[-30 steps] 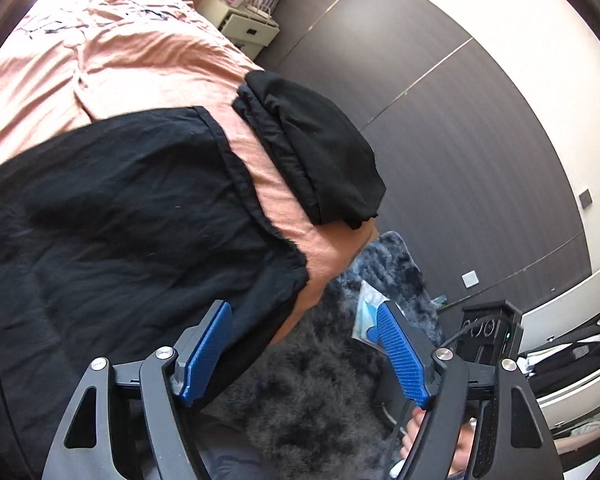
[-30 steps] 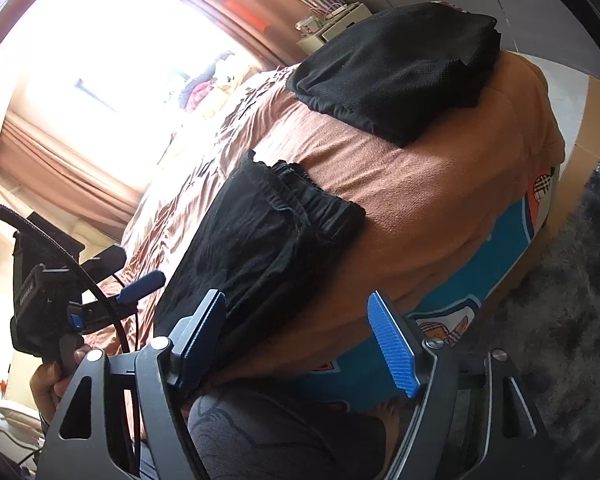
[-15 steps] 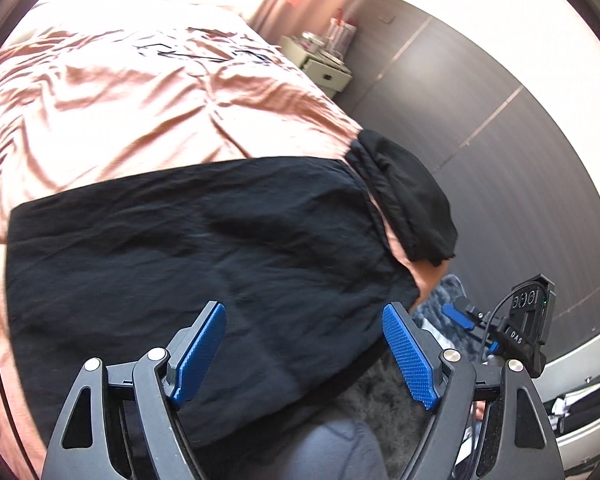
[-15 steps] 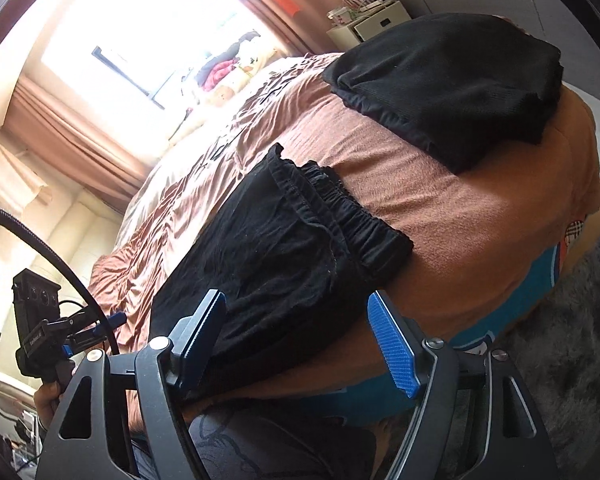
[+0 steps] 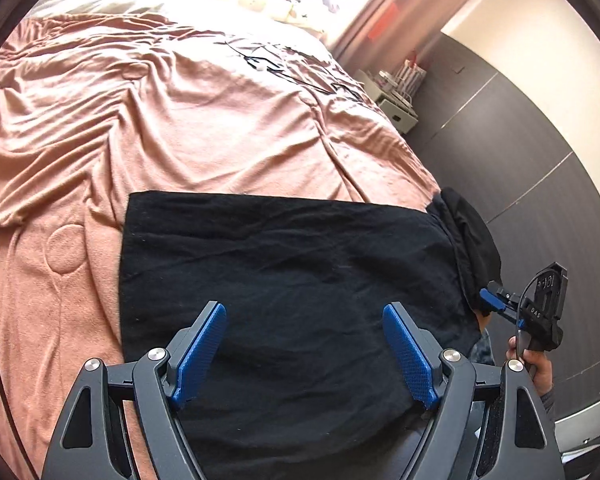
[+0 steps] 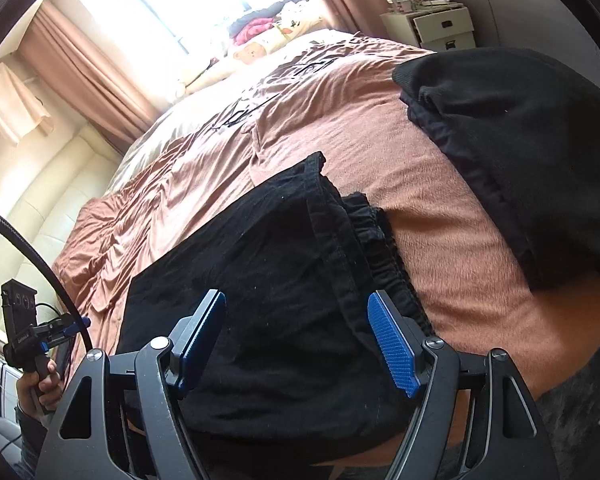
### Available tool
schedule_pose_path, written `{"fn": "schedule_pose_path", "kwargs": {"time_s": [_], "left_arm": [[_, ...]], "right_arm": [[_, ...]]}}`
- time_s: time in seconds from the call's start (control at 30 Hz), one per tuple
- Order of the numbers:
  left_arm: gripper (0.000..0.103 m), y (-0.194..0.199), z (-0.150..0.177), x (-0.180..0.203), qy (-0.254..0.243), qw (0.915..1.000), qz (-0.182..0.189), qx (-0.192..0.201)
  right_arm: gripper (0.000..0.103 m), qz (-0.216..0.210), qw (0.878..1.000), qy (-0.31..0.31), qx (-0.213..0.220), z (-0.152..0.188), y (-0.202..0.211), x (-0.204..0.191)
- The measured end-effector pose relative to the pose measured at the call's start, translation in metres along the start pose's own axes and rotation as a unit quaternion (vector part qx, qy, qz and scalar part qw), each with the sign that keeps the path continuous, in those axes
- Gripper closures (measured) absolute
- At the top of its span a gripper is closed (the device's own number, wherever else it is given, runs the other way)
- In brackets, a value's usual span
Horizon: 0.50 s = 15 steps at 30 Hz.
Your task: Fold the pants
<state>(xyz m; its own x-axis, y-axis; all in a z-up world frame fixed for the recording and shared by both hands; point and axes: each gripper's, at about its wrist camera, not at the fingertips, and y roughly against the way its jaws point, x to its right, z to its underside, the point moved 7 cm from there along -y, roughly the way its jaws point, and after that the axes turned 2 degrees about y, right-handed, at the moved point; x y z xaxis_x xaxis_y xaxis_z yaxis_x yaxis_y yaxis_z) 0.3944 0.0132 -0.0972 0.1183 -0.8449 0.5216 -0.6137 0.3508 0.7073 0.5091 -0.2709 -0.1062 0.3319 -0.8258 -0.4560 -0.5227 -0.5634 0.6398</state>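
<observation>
The left gripper (image 5: 304,354) stands wide apart with nothing between its blue pads (image 5: 201,350), pitched down over the black pants (image 5: 283,264), which lie directly ahead of and under it, spread flat as a broad folded panel; that empty, open stance suits a hand lining up on the cloth before pinching an edge, not one carrying it. The right gripper (image 6: 297,346) is likewise spread wide and holds nothing, and just ahead of its right pad (image 6: 392,350) runs the pants' gathered waistband (image 6: 374,240), with a stitched hem laid over it, which suggests one fold is already made and this end is the one to be lifted next. Each gripper hovers at its own end of the pants, probably so both corners can be taken together and the cloth carried over evenly. The pants rest near the close edge of the bed (image 5: 171,128), within easy reach. Further out to the right gripper's right lies a pile of folded dark clothes (image 6: 512,144), apart from the pants, likely finished work kept out of the way. Beyond, a white nightstand (image 6: 440,26) stands by the curtains (image 6: 79,64).
</observation>
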Motion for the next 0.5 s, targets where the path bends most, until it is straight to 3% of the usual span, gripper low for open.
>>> {"fn": "schedule_pose_path", "kwargs": {"time_s": [0.3,0.5], "left_arm": [[0.021,-0.005,-0.016,-0.049,0.013,0.9996,-0.017,0.019],[0.021,-0.017,-0.007,-0.071,0.026,0.9996,-0.011,0.002]], "right_arm": [[0.031,0.016,0.999,-0.003,-0.044,-0.045,-0.051,0.006],[0.031,0.001,0.996,-0.015,-0.087,-0.056,-0.086,0.005]]}}
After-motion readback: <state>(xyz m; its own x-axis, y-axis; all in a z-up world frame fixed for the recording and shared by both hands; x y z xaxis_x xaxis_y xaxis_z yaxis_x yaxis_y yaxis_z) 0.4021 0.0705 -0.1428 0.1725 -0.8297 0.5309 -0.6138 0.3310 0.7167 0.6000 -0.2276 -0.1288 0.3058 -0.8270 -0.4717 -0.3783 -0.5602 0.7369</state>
